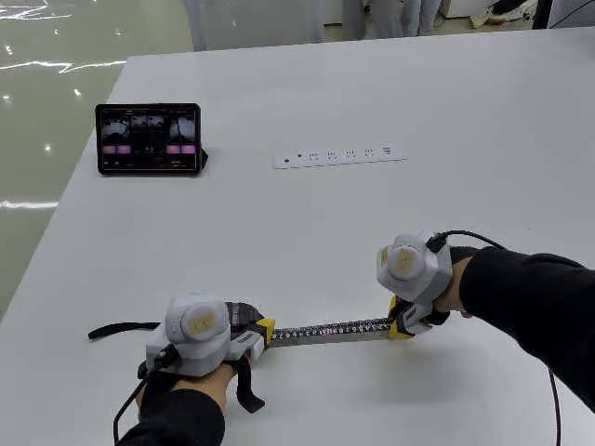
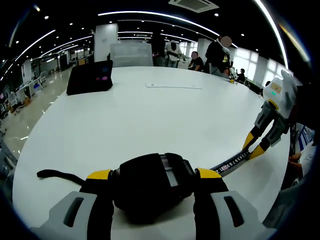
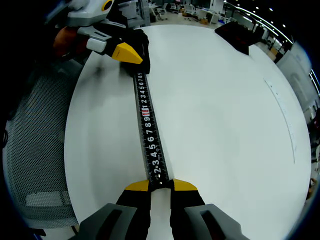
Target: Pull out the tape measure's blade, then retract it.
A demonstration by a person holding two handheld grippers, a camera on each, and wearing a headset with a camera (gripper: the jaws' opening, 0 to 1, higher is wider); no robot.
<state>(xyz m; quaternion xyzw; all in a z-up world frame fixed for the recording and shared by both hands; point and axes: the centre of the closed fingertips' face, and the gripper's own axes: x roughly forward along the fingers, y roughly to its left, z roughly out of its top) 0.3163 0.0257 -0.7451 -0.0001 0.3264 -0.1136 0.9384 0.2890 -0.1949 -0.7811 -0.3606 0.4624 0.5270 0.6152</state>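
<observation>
We see our left claw clamped around the black tape measure at the near left of the white tabletop. Our right claw pinches the tip of the blade, which lies drawn out flat between them. A tablet and power strip sit farther off.

Bright, even light comes from long ceiling strips, so my surface shows white with only faint, soft shadows. The polished floor carries streaks of glare. Both my gripper views bulge, bending the surface's rim toward the edges. The blade before my right jaws reads crisp; the far room in my left gripper view looks softer.
</observation>
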